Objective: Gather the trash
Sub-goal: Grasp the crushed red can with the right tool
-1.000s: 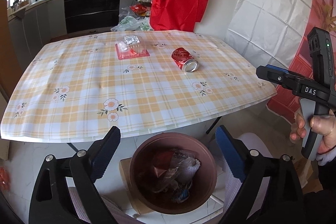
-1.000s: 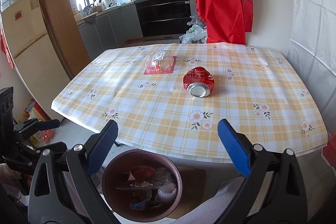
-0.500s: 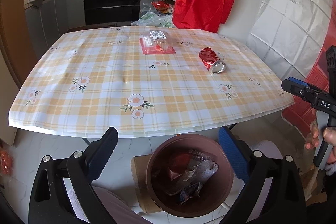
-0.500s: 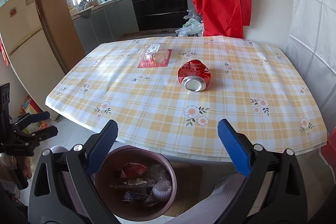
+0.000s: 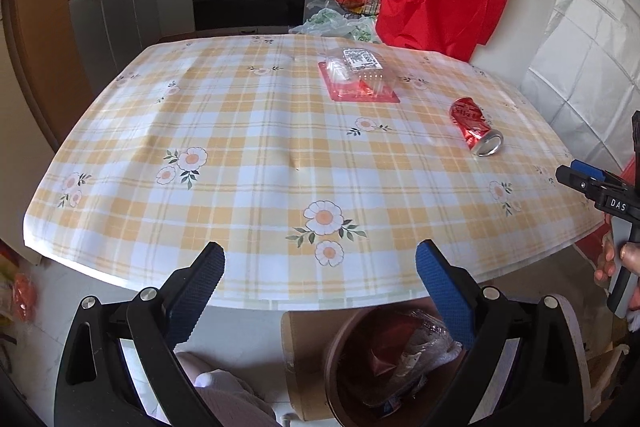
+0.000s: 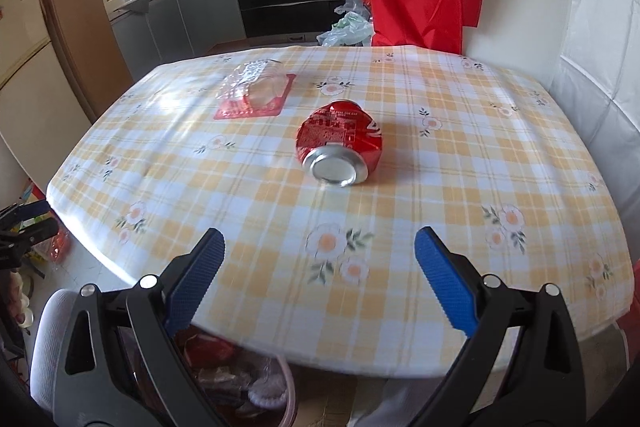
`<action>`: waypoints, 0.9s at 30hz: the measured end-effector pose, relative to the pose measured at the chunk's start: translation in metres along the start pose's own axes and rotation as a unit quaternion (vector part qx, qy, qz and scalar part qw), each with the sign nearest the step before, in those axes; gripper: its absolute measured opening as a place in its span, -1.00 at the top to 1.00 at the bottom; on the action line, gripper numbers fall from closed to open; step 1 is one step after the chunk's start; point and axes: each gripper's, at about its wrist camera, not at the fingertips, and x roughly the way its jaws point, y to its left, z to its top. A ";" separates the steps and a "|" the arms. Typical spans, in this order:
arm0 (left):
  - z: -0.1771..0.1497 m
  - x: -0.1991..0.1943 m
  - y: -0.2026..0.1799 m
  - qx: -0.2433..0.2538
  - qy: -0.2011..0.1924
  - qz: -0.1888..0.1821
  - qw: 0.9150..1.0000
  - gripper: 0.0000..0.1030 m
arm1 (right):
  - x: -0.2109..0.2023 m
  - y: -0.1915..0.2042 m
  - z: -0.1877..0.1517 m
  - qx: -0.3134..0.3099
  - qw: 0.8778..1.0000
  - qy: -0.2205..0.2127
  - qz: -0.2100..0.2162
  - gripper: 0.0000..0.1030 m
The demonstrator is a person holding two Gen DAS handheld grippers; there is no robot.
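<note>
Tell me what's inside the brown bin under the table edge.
The brown bin holds crumpled clear plastic wrap and red packaging. The table edge and the left gripper cover part of its opening; whatever lies deeper is hidden.

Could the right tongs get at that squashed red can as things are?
Probably yes. The right tongs are open and point straight at the can, which lies on its side with only bare tablecloth before it. The plastic tray sits apart, further back to one side.
</note>
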 end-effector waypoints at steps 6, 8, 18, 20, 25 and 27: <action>0.028 0.038 0.009 -0.009 0.002 0.007 1.000 -0.83 | 0.066 -0.022 0.044 -0.001 1.000 0.002 -0.015 -0.83; 0.039 0.049 0.010 -0.010 0.000 0.008 1.000 -0.83 | 0.090 -0.034 0.055 0.009 1.000 0.018 -0.018 -0.83; 0.083 0.091 0.002 0.013 -0.006 0.007 1.000 -0.83 | 0.156 -0.048 0.077 0.007 0.997 0.074 -0.012 -0.83; 0.088 0.099 -0.002 0.018 -0.005 0.003 1.000 -0.83 | 0.160 -0.044 0.078 0.000 0.997 0.074 -0.010 -0.83; 0.104 0.118 -0.010 0.029 -0.005 -0.002 1.000 -0.83 | 0.169 -0.036 0.076 0.012 0.996 0.083 0.032 -0.67; 0.112 0.126 -0.014 0.029 -0.004 -0.007 1.000 -0.83 | 0.169 -0.032 0.075 0.013 0.995 0.087 0.049 -0.25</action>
